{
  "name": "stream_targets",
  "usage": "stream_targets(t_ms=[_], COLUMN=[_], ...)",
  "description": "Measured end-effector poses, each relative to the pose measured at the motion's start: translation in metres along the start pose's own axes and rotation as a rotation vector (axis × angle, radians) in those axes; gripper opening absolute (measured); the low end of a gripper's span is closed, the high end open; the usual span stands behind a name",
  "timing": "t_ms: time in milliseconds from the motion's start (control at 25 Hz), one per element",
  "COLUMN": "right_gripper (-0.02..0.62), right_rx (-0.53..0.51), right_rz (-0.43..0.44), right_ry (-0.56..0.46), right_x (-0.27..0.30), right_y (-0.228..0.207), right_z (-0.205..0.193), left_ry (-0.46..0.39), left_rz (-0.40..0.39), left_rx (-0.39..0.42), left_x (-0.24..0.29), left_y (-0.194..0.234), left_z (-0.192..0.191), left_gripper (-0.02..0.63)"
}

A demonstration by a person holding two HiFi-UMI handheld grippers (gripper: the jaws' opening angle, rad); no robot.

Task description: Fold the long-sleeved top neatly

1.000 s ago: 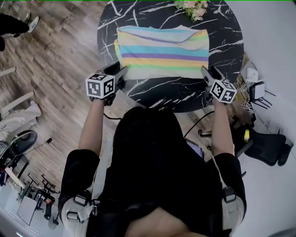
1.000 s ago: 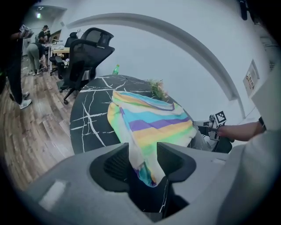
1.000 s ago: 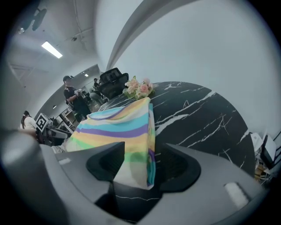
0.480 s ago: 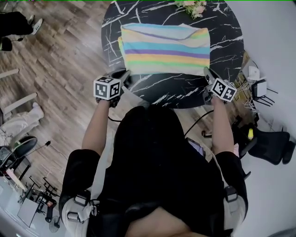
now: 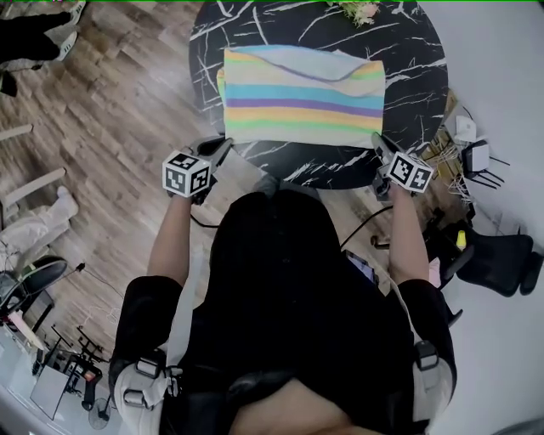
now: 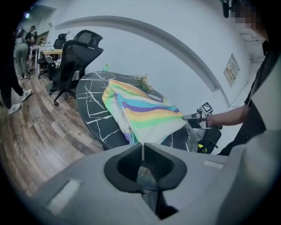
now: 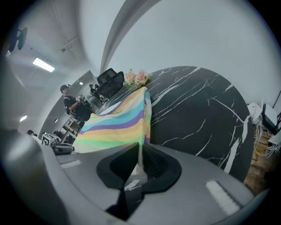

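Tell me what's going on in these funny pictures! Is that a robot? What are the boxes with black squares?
No robot here: a person holds a claw in each hand, and the checkered boxes are part of the claws. The view from above comes from a camera on the person's head. The other two come from cameras riding on each claw. On the round black table lies a striped top, with flowers at the far edge. The left claw and right claw have just been closing, each pinching a near corner of the top.
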State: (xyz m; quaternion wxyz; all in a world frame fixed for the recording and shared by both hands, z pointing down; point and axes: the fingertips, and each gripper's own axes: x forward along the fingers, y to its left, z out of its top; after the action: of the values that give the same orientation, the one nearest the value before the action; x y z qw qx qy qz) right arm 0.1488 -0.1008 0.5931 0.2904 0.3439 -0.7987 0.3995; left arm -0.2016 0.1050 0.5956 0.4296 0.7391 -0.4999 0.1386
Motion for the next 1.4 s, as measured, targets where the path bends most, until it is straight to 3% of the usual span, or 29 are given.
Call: stream_targets(t_ms=[160, 280, 480, 600, 760, 880, 1080, 1160, 1200, 1320, 1400], right_gripper=[0.058, 0.13, 0.166, 0.166, 0.166, 0.166, 0.164, 0.164, 0.164, 0.159, 0.156], right_rx=[-0.076, -0.149, -0.233, -0.311, -0.418, -0.46, -0.511, -0.526, -0.533, -0.556, -0.576], right_rz=[-0.055, -0.102, -0.136, -0.078, 0.006, 0.071, 0.158, 0.193, 0.212, 0.27, 0.306], right_ry=[0.061, 0.098, 0.02, -0.002, 0.027, 0.043, 0.071, 0.083, 0.089, 0.108, 0.123], right_x=[-0.005, -0.011, -0.028, -0.015, 0.019, 0.039, 0.065, 0.075, 0.08, 0.095, 0.105], right_y=[0.002, -0.002, 0.011, 0.044, 0.094, 0.128, 0.177, 0.196, 0.205, 0.233, 0.252], right_z=[-0.011, -0.011, 0.024, 0.043, 0.05, 0.047, 0.038, 0.035, 0.034, 0.03, 0.029], left_ry=[-0.004, -0.003, -0.017, -0.062, -0.12, -0.152, -0.185, -0.19, -0.188, -0.179, -0.187], left_rz=[0.001, -0.004, 0.03, 0.023, 0.014, 0.022, -0.014, -0.037, -0.043, -0.038, -0.046], left_rx=[0.015, 0.016, -0.016, -0.108, -0.268, -0.373, -0.556, -0.618, -0.632, -0.615, -0.598], left_x=[-0.006, -0.009, -0.026, -0.031, -0.022, -0.015, -0.002, 0.002, 0.004, 0.007, 0.007], left_y=[-0.003, -0.003, 0.006, 0.005, 0.001, 0.003, 0.002, 0.001, 0.001, -0.001, -0.003], left_z=[-0.013, -0.021, -0.032, -0.032, -0.029, -0.026, -0.022, -0.021, -0.022, -0.023, -0.021], left_gripper=[0.025, 0.032, 0.035, 0.092, 0.231, 0.233, 0.232, 0.196, 0.188, 0.055, 0.038])
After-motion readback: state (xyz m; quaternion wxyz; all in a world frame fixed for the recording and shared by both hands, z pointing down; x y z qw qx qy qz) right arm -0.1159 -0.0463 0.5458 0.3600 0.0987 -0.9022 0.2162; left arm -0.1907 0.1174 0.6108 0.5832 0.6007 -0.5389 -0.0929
